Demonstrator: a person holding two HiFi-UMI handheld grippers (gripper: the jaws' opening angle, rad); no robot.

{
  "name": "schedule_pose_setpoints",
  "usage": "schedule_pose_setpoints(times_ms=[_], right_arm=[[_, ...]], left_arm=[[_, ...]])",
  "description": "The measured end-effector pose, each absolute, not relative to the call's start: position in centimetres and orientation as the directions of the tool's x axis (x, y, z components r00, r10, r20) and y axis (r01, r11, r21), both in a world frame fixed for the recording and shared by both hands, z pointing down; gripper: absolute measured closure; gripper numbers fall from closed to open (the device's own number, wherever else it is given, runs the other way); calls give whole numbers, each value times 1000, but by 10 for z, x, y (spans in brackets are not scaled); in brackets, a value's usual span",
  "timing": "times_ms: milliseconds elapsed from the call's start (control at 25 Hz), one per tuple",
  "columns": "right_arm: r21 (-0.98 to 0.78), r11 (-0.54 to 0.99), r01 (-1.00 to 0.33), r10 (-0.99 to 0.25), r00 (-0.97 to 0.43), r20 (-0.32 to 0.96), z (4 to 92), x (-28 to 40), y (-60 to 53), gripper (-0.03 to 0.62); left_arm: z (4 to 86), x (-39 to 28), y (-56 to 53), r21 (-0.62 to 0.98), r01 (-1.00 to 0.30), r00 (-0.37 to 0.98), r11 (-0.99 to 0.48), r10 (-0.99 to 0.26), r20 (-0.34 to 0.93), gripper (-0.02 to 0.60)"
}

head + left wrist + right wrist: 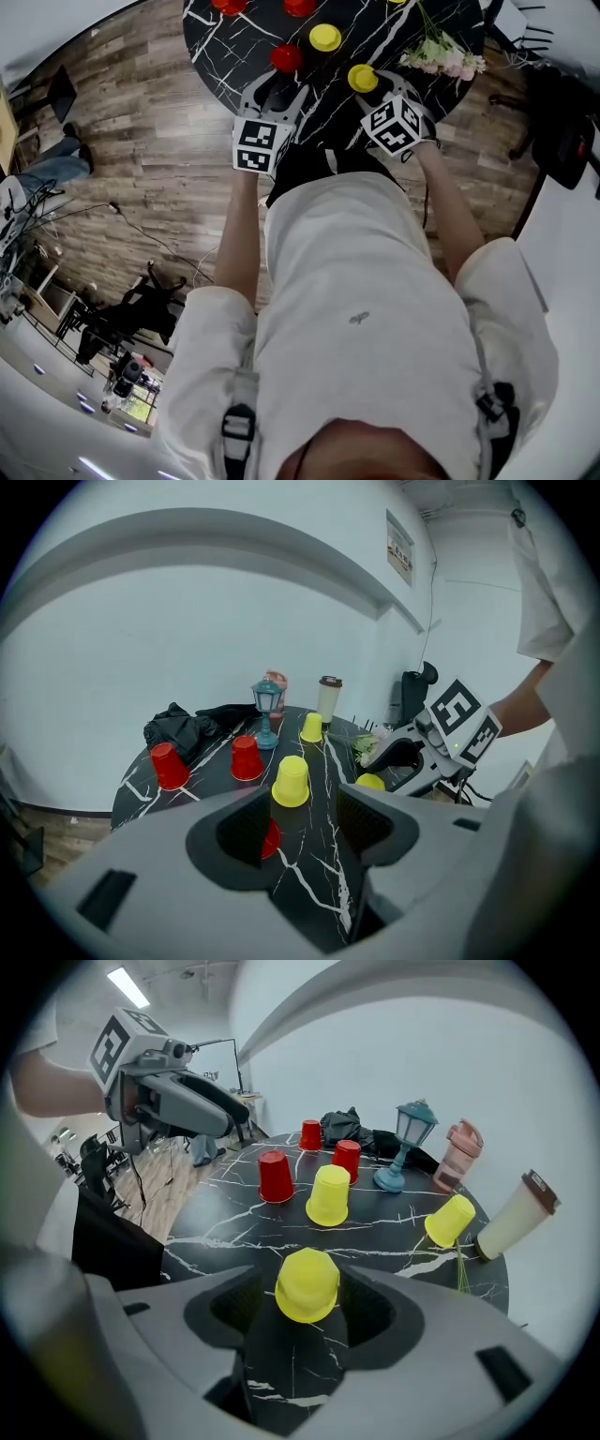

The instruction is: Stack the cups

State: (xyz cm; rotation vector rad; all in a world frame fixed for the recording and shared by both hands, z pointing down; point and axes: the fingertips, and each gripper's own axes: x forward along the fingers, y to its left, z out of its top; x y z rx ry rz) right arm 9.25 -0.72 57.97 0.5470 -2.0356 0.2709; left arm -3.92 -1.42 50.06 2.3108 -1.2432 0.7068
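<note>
Upturned cups stand on a round black marble table [216,47]. A yellow cup [307,1284] stands between the jaws of my right gripper [302,1305], which is open, with small gaps at both pads. From the head view this cup [362,78] lies at the right gripper [377,87]. My left gripper [300,832] is open and holds nothing. A red cup [271,839] sits half hidden behind its left jaw, and is the red cup [286,58] just beyond the left gripper [278,92]. Farther back stand a yellow cup [329,1195], a red cup [274,1177], two more red cups and another yellow cup [449,1220].
At the table's far side are a teal lantern [410,1143], a pink bottle [461,1152], a lidded tumbler [514,1215] and a black cloth [347,1124]. Flowers [441,52] lie at the right rim. The table's near edge is right under both grippers.
</note>
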Motion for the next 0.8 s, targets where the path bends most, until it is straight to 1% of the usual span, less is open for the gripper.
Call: schedule_pose_setpoints(times_ms=[320, 440, 800], right_arm=[[37, 872, -489, -267, -410, 872, 587, 95, -11, 368], [42, 873, -486, -269, -408, 872, 587, 95, -12, 385], [41, 875, -483, -273, -422, 864, 582, 91, -12, 385]], left_arm=[[504, -36, -6, 129, -850, 472, -510, -629, 618, 367], [504, -37, -4, 128, -851, 470, -509, -629, 619, 368], [499, -40, -4, 115, -852, 464, -511, -633, 620, 367]])
